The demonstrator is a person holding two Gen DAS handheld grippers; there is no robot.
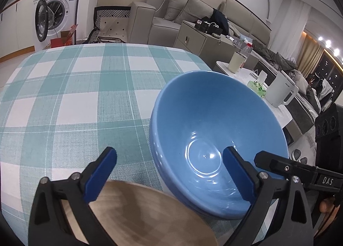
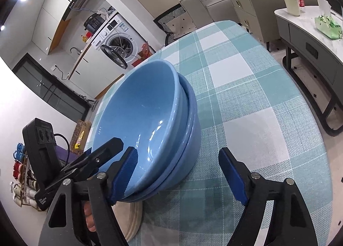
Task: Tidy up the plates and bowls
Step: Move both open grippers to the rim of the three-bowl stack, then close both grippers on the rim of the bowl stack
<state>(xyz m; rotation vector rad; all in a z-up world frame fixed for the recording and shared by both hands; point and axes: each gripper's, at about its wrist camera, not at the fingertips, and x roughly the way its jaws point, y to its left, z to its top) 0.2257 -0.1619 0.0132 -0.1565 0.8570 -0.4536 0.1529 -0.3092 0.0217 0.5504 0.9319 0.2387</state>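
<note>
A stack of nested blue bowls [image 1: 214,117] [image 2: 139,106] stands on the teal checked tablecloth [image 1: 75,96] [image 2: 246,117], the top bowl sitting tilted in the ones below. My left gripper [image 1: 169,173] is open, one blue pad inside the top bowl and the other outside, above a round wooden plate [image 1: 139,213]. My right gripper [image 2: 180,173] is open too, straddling the bowl wall on the opposite side without pressing on it. Beige plates [image 2: 134,220] lie under the stack's near edge. A black finger [image 1: 276,163] of the right gripper reaches the rim.
The table's far edge curves off toward a sofa [image 1: 163,14] and a washing machine [image 1: 55,14]. A white side table [image 2: 310,32] carries a kettle [image 1: 280,90], a cup [image 1: 235,61] and a green tissue pack [image 2: 328,24]. A hand [image 2: 90,218] holds the left gripper.
</note>
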